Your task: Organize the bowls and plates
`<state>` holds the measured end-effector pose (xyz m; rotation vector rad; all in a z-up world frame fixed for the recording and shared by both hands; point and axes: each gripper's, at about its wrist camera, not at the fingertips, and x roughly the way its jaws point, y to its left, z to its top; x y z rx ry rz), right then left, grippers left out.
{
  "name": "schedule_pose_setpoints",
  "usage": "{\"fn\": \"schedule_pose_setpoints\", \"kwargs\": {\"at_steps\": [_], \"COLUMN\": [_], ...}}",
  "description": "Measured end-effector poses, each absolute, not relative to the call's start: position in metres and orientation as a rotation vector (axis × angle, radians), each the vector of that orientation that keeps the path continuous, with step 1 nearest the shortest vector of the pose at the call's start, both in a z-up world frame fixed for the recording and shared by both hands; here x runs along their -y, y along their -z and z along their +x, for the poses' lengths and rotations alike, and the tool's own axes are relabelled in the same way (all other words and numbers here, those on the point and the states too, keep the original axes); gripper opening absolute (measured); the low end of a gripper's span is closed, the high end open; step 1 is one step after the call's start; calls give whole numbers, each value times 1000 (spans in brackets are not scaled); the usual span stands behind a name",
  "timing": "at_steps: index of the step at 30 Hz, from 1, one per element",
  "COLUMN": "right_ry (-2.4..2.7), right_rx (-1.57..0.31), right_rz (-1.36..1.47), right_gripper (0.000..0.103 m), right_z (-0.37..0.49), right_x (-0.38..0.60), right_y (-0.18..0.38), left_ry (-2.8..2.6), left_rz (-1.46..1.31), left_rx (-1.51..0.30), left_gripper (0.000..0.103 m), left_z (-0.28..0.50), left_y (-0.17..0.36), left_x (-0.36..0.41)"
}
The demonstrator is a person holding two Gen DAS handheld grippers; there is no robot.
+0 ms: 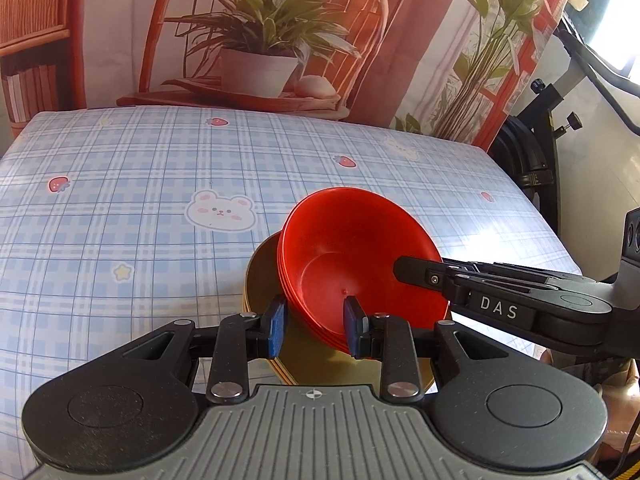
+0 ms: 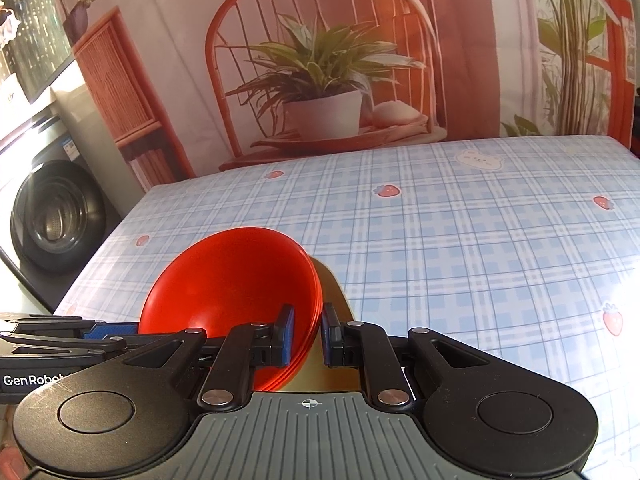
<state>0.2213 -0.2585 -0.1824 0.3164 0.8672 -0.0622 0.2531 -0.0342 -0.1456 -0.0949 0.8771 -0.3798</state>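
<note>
A stack of red bowls (image 1: 352,256) sits tilted over a stack of mustard-yellow plates (image 1: 264,280) near the front of the table. My left gripper (image 1: 318,326) is shut on the left rim of the red bowls, one blue pad inside and one outside. My right gripper (image 2: 308,330) is shut on the right rim of the same red bowls (image 2: 232,284). The yellow plates (image 2: 332,300) show beside and under them. The right gripper's arm (image 1: 500,292) reaches in from the right in the left wrist view.
The table wears a blue plaid cloth (image 1: 120,208) with bears and strawberries. A printed backdrop (image 1: 260,40) with a chair and plant hangs behind. A washing machine (image 2: 52,216) stands left of the table. A black stand (image 1: 536,152) is at the right.
</note>
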Motion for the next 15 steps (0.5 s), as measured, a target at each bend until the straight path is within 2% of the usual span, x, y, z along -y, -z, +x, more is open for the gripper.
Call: {"fn": "schedule_pose_setpoints", "kwargs": {"at_steps": [6, 9, 15], "right_ry": [67, 65, 64], "right_rx": [-863, -844, -800], "right_rz": [294, 266, 242], "right_gripper": [16, 22, 24], "right_z": [221, 218, 213], "right_x": [259, 257, 258], "right_y": [181, 175, 158], "left_ry": [337, 305, 272], "left_rz": [-62, -29, -12], "left_rx": [-865, -851, -825], "left_gripper": [34, 37, 38], "left_z": [254, 251, 244], "left_y": [142, 136, 122], "left_x": [34, 35, 31]}}
